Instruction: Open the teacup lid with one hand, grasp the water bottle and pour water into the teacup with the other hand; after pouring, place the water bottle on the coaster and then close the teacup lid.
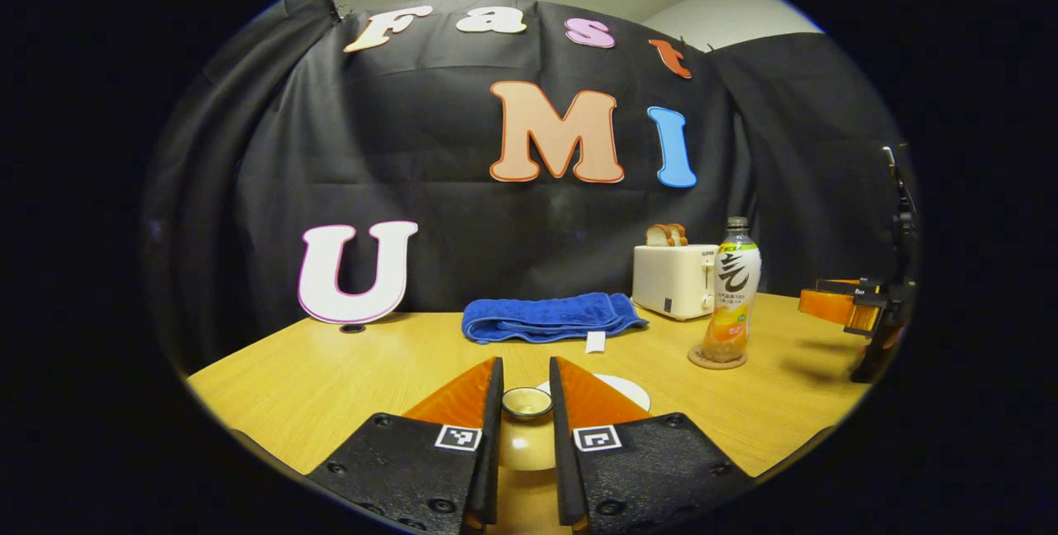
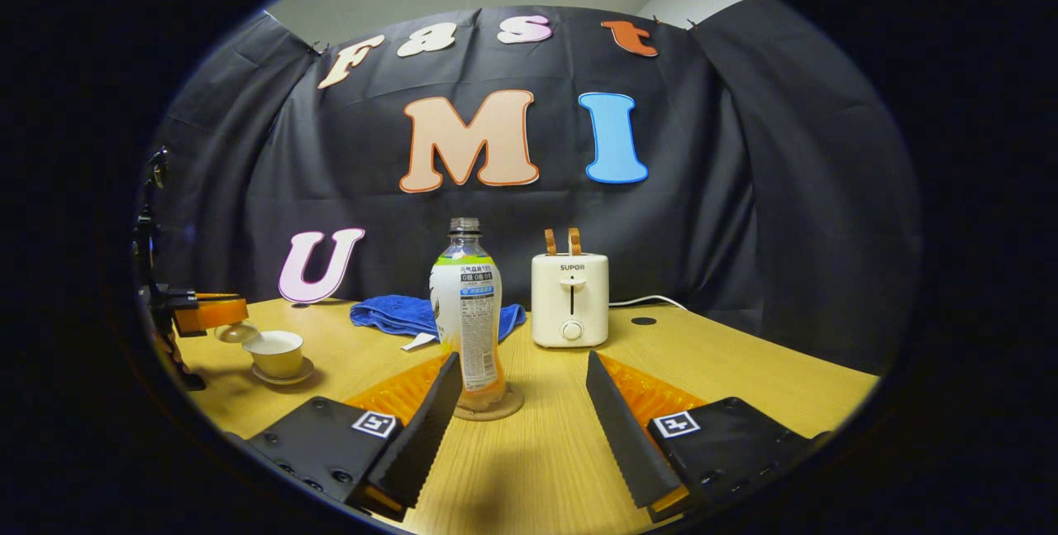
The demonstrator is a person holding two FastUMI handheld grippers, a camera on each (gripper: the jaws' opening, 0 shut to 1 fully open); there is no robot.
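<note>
Left gripper view: the left gripper (image 1: 526, 382) sat low over the wooden table (image 1: 331, 370), its two fingers drawn narrow and pressing on the knob of the teacup lid (image 1: 526, 411) from either side, the lid raised off the cup; the white saucer (image 1: 628, 390) showed just beyond the right finger. Farther back lay a folded blue towel (image 1: 550, 316); to its right stood a white toaster (image 1: 674, 279) with bread slices in it, and in front of that the water bottle (image 1: 731, 291), upright on the round coaster (image 1: 717, 359). The right gripper (image 1: 860, 308) appeared at the far right edge. Right gripper view: the right gripper (image 2: 521, 382) was spread wide, touching nothing, with the water bottle (image 2: 469, 312) standing upright on the coaster (image 2: 489, 409) just beside its left finger. The toaster (image 2: 570, 299) and blue towel (image 2: 397, 313) stood behind. At the far left the uncovered teacup (image 2: 275, 351) rested on its saucer (image 2: 283, 376), with the left gripper (image 2: 211, 312) holding the lid (image 2: 235, 333) above and beside it.
</note>
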